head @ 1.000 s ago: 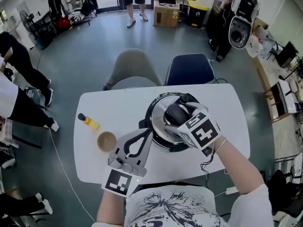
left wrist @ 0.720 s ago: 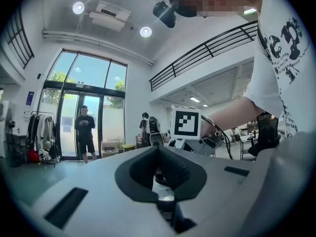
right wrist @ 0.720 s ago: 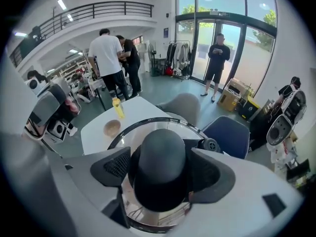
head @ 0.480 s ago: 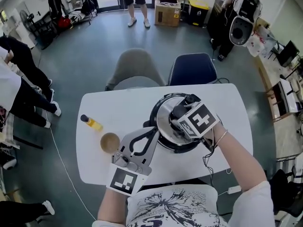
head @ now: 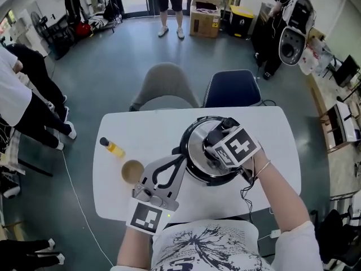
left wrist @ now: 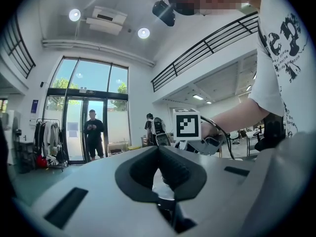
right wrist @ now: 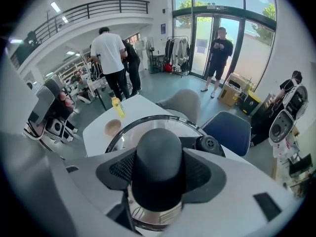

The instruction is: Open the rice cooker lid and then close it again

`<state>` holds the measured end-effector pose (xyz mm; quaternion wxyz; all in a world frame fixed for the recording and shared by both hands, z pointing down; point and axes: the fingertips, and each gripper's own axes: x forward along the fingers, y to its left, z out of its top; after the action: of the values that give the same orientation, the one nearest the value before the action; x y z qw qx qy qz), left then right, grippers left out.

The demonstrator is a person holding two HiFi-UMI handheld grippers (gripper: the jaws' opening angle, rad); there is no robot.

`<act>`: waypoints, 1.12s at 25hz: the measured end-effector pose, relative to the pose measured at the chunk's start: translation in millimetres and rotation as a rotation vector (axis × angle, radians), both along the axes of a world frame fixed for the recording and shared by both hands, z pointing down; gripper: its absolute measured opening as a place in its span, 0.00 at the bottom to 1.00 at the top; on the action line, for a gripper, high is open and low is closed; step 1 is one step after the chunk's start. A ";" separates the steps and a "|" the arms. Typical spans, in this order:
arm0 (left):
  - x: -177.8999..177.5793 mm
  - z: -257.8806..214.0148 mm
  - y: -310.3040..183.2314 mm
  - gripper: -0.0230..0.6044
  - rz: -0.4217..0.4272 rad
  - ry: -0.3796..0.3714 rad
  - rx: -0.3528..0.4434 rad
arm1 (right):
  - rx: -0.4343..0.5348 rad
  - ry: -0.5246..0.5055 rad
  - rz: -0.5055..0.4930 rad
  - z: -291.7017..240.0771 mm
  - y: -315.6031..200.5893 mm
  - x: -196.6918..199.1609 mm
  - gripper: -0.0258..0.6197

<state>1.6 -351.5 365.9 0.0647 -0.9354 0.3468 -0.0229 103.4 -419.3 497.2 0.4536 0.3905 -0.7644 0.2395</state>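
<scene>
Fingers (right wrist: 205, 174) of right gripper (right wrist: 159, 179) pressed on both sides of black knob (right wrist: 159, 154), having just closed in on it, pointing steeply down. Knob upright at centre of silver lid (head: 194, 151); lid flat and shut on cooker (head: 198, 178). Black vent cap (right wrist: 210, 143) on lid just beside knob. Cooker's contents hidden under lid.

Left gripper (left wrist: 159, 150) level, fingers (left wrist: 136, 169) closed tip to tip, nothing gripped between. Tips just beside cooker's near left side; touching or not, cannot tell.

Cooker standing right of centre on white surface (head: 141, 129). Left of it, beside left gripper, one brown cup (head: 132, 171), open at top, tan inside; filled or not, cannot tell. Farther left, near cup but apart, one small bottle (head: 111, 147) with dark cap, yellow liquid inside.

Counted on surface: one cooker with one lid and one knob, one cup, one bottle. Beyond far edge, two seats side by side: one grey chair (head: 166, 83), one blue chair (head: 234, 89). On floor farther off, one cardboard box (head: 206, 7), open at top, contents unclear. Several people (head: 22, 103) standing around room's edges.
</scene>
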 end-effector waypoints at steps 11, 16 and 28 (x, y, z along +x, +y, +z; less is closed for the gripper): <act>16.0 8.0 7.8 0.06 0.013 -0.128 0.054 | 0.050 -0.051 0.010 -12.9 -5.5 17.5 0.49; 32.7 -8.4 7.5 0.06 -0.089 0.063 0.001 | 0.088 -0.036 -0.051 -27.3 -0.2 34.4 0.49; 139.4 -22.8 88.6 0.06 -0.220 0.056 0.016 | 0.079 -0.091 -0.176 -39.3 78.7 135.8 0.49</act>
<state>141.1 -263.0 343.1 0.0597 -0.8914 0.4493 -0.0010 239.3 -340.6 458.0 0.4221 0.3284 -0.8243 0.1859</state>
